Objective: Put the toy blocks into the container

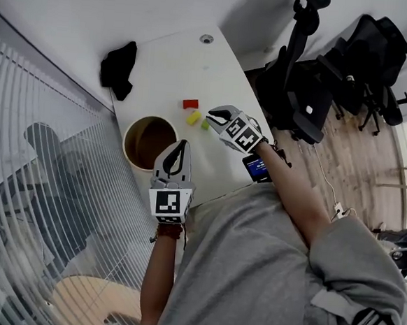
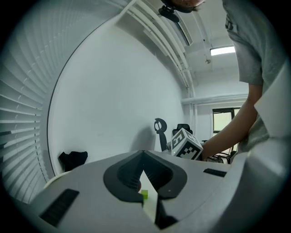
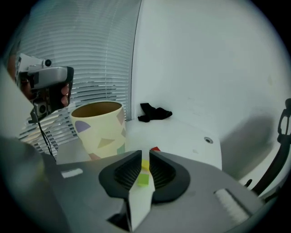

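Head view, from the left: slatted blinds (image 1: 29, 144) line the edge of a white table (image 1: 176, 58), and a black cloth (image 1: 118, 69) lies near its far left corner. The container (image 1: 127, 140), a round cup with a brown inside, stands near the table's left edge. Just to its right is the left gripper (image 1: 182, 146), its tips by the cup's rim. Further right, three toy blocks lie close together on the tabletop, outside the cup: a red block (image 1: 190, 103) farthest away, a yellow block (image 1: 193, 117) nearer, and a green block (image 1: 205, 124) just beside that. The right gripper (image 1: 213, 114) reaches in from the right, with its tips right at the green block. Black office chairs (image 1: 315, 83) stand on the wooden floor beyond the table's right side.

Left gripper view: this gripper's jaws meet at their tips and pinch nothing. The green block shows only as a small patch on the table through the slot below them. The right gripper's marker cube (image 2: 185, 144) sits to the right.

Right gripper view: the patterned cup stands at the left with the left gripper beside it. The right gripper's jaws are a little apart. In the narrow gap between them lie the green block and, beyond it, the yellow one. Whether the pads touch the green block cannot be told. The red block peeks out just past the right jaw.
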The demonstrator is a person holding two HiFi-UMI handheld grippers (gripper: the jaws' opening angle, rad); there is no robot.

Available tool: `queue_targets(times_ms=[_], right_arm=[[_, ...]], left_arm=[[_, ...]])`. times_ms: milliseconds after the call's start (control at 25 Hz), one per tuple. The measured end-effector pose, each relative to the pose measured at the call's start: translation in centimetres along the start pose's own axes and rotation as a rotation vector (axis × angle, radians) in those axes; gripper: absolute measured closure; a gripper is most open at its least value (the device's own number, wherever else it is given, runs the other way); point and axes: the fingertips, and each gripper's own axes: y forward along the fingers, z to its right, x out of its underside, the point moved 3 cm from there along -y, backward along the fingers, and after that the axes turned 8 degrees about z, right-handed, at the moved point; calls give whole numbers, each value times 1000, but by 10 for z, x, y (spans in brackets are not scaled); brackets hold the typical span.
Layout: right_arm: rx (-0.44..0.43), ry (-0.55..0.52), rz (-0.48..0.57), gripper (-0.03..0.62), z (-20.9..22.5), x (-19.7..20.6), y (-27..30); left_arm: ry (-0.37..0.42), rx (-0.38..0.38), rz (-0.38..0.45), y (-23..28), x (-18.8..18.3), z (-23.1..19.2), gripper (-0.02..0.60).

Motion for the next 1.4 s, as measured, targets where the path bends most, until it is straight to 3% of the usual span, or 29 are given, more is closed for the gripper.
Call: queue_targets(times_ms=[320,600,880,1400], right_arm=[[-52,-64,-92,488,-7,18,22],[-135,-134,-269,441,-12,61,44],[-140,-104,-329,425,-8,75,52],[-115,-90,-412,410,-9,93,64]], left_arm=[[0,-19,-25,-4,10,-7,574],[-21,-19,-8,-1,2,-8,574],[-45,-44,-61,-10,26,-15,574],[-59,-44,-55,-9,21,-13,574]])
